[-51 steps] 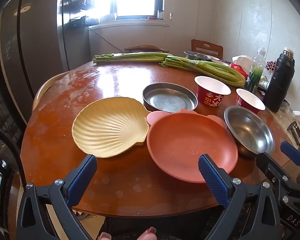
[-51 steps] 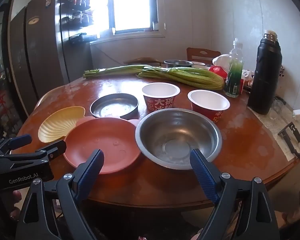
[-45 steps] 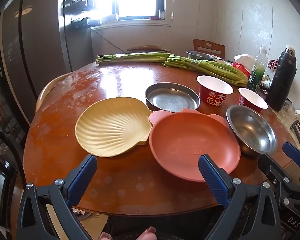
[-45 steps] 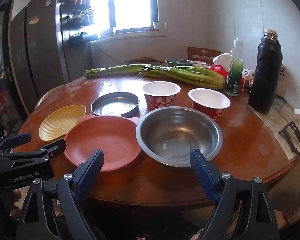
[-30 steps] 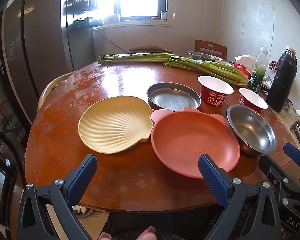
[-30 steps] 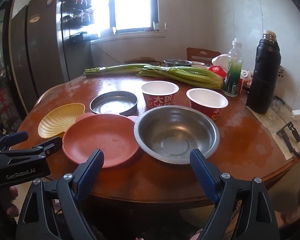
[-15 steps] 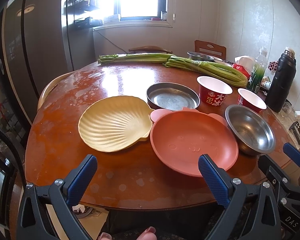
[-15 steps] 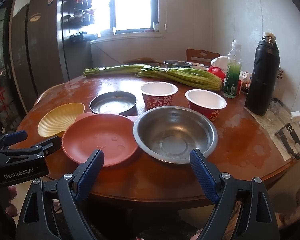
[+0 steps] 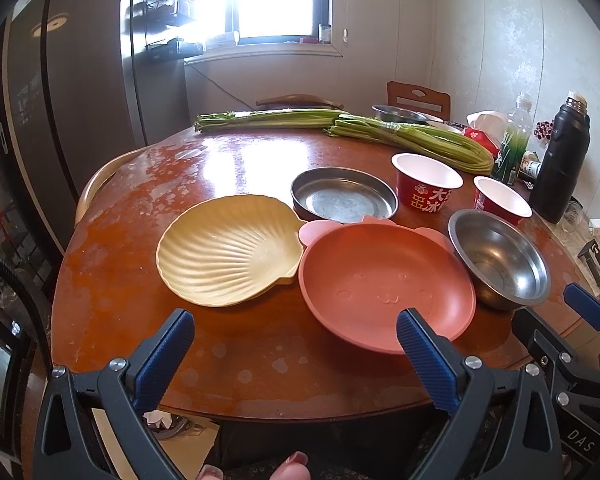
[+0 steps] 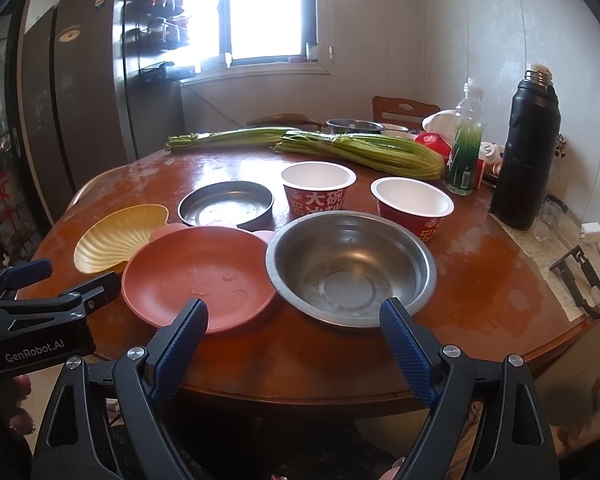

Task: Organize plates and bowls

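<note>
On the round wooden table (image 9: 132, 336) lie a yellow shell-shaped plate (image 9: 228, 250), a pink plate with ears (image 9: 384, 284), a shallow steel dish (image 9: 342, 200), a steel bowl (image 10: 350, 266) and two red paper bowls (image 10: 318, 188) (image 10: 412, 206). My left gripper (image 9: 294, 350) hovers open at the near table edge, in front of the yellow and pink plates. My right gripper (image 10: 294, 334) is open too, just short of the steel bowl and the pink plate (image 10: 198, 280). Neither holds anything.
Bundles of green stalks (image 9: 408, 138) lie across the far side. A black thermos (image 10: 526, 148), a green bottle (image 10: 466, 152) and small items stand at the right. A black clamp (image 10: 584, 280) lies by the right edge. Chairs and a fridge (image 9: 80, 92) stand behind.
Both grippers have drifted back slightly from the table and the views shifted a little; the dishes have not moved and both grippers stay open.
</note>
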Demonstrator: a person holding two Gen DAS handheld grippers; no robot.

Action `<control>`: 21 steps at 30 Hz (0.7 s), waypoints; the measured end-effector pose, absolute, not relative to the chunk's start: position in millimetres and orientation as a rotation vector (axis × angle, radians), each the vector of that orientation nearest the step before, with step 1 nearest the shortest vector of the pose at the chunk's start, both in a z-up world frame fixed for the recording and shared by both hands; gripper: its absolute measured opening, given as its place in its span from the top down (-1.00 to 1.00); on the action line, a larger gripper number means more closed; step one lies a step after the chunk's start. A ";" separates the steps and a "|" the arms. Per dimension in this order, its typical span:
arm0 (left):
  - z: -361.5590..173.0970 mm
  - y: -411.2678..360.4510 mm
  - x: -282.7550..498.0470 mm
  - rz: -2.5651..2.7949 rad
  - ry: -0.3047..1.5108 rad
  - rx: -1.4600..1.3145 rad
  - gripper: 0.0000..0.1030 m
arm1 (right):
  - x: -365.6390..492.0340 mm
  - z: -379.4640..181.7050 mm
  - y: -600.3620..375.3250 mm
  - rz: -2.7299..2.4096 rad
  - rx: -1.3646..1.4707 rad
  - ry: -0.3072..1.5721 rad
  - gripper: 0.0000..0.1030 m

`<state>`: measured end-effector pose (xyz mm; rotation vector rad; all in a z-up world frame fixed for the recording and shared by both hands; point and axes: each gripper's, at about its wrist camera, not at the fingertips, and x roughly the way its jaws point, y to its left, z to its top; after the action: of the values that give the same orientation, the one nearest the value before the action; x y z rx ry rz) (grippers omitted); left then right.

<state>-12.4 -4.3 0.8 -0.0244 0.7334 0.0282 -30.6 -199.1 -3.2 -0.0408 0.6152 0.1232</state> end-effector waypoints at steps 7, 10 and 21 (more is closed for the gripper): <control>0.3 -2.3 -10.8 0.034 0.736 -0.031 -0.97 | -29.0 -3.4 -198.6 0.129 -0.045 0.617 -0.72; -0.4 -2.0 -10.7 0.032 0.738 -0.030 -0.97 | -27.9 -4.0 -197.1 0.130 -0.050 0.617 -0.72; -0.1 -1.7 -10.5 0.028 0.737 -0.032 -0.97 | -26.3 -4.4 -197.5 0.131 -0.053 0.621 -0.72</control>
<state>-10.5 -1.7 -0.1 -0.0321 0.7372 0.0283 -26.3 -197.5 -4.4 -0.0530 0.6212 0.1312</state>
